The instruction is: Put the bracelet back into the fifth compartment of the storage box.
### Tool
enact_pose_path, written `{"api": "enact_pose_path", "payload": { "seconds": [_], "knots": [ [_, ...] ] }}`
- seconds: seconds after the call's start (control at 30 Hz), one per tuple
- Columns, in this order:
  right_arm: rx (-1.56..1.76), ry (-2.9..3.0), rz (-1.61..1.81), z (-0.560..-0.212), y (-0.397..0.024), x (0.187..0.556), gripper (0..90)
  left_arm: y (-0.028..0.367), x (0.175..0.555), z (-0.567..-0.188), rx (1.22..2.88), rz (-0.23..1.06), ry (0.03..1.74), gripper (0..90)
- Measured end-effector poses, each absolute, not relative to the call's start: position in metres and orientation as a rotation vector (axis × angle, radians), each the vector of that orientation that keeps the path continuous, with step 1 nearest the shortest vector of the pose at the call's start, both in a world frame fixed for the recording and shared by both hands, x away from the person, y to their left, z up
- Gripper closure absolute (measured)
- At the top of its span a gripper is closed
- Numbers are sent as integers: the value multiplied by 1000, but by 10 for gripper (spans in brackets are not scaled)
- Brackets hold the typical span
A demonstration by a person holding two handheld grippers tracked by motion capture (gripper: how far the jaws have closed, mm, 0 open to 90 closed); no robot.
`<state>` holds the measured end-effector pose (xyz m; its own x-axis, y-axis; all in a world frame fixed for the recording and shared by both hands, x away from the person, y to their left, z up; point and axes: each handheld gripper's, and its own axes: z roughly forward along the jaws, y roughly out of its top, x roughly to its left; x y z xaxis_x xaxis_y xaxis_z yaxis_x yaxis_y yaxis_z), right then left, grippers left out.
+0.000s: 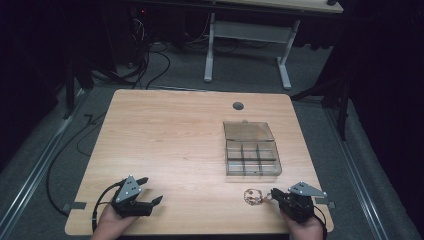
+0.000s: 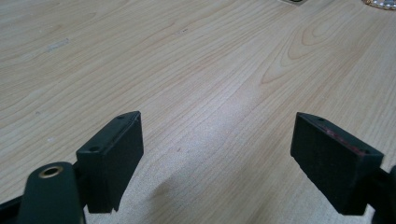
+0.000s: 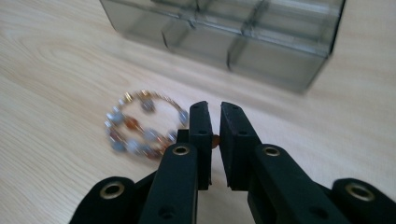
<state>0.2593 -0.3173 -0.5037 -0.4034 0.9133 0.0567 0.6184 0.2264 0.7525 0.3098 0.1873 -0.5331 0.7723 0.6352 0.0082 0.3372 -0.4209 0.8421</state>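
A beaded bracelet [image 1: 252,196] of grey, orange and gold beads lies near the table's front edge, just in front of a clear box [image 1: 252,167] with several compartments. The box's lid [image 1: 248,131] is folded back flat. My right gripper [image 1: 270,194] sits at the bracelet's right side. In the right gripper view its jaws [image 3: 214,106] stand nearly together, with an orange bead of the bracelet [image 3: 135,126] pinched between them. The box [image 3: 224,32] stands just beyond. My left gripper [image 1: 152,189] rests at the front left, open, with bare wood between its jaws [image 2: 219,126].
A round cable hole [image 1: 238,105] lies at the table's far edge. Tape tabs [image 1: 75,205] mark the front corners. Beyond the table are a white-legged desk [image 1: 247,45] and floor cables [image 1: 145,55]. The bracelet's edge [image 2: 380,3] peeks in at the left gripper view's top right.
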Motion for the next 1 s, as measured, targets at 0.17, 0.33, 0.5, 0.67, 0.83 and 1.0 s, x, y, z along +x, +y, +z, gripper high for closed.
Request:
{"api": "enact_pose_path", "payload": {
  "seconds": [0.17, 0.33, 0.5, 0.67, 0.83, 1.0],
  "knots": [
    [1339, 2147, 1051, -492, -299, 265, 845, 187, 310, -533, 2044, 408, 727, 177],
    [1263, 2264, 1035, -500, -267, 282, 843, 187, 310, -533, 2046, 409, 723, 177],
    [1282, 2303, 978, -509, -265, 295, 825, 187, 310, -533, 2046, 406, 721, 177],
    [1297, 2309, 958, -494, -280, 296, 767, 187, 310, -533, 2047, 407, 724, 177],
    [1349, 2342, 881, -495, -291, 296, 756, 187, 309, -533, 2047, 408, 723, 178],
    [1435, 2361, 810, -499, -303, 294, 748, 188, 309, -533, 2044, 406, 723, 177]
  ]
}}
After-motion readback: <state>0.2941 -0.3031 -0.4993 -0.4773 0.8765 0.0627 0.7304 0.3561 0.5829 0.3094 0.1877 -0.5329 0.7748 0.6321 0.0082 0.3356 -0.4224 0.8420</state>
